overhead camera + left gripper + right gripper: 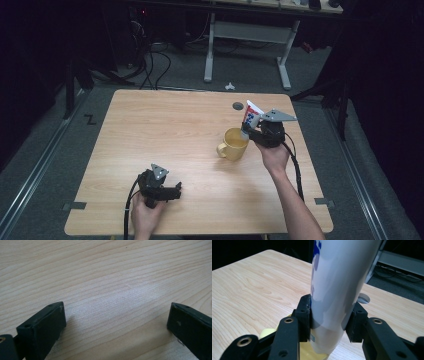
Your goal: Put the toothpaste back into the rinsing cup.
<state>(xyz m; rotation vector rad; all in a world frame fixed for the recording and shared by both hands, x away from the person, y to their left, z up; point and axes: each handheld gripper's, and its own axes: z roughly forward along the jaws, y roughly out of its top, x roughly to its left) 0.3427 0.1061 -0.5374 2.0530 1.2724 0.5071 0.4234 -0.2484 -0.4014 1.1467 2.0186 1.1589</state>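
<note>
A: Where is the tube (251,116) held?

B: It is clamped in the right gripper (248,131), cap down over the yellow mug (233,144) near the worktop's (150,130) right edge.

A: What is left?

B: Lowering and release, probably. The left gripper (176,190) is rested open, empty.

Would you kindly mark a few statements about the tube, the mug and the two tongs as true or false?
1. The right tongs grip a white tube. True.
2. The tube's lower end is over the yellow mug. True.
3. The left tongs hold the mug's handle. False: they are open, with only bare table between the jaws.
4. The mug lies tipped on its side. False: it stands upright.
5. The tube lies flat on the table. False: it is held up, tilted.
</note>
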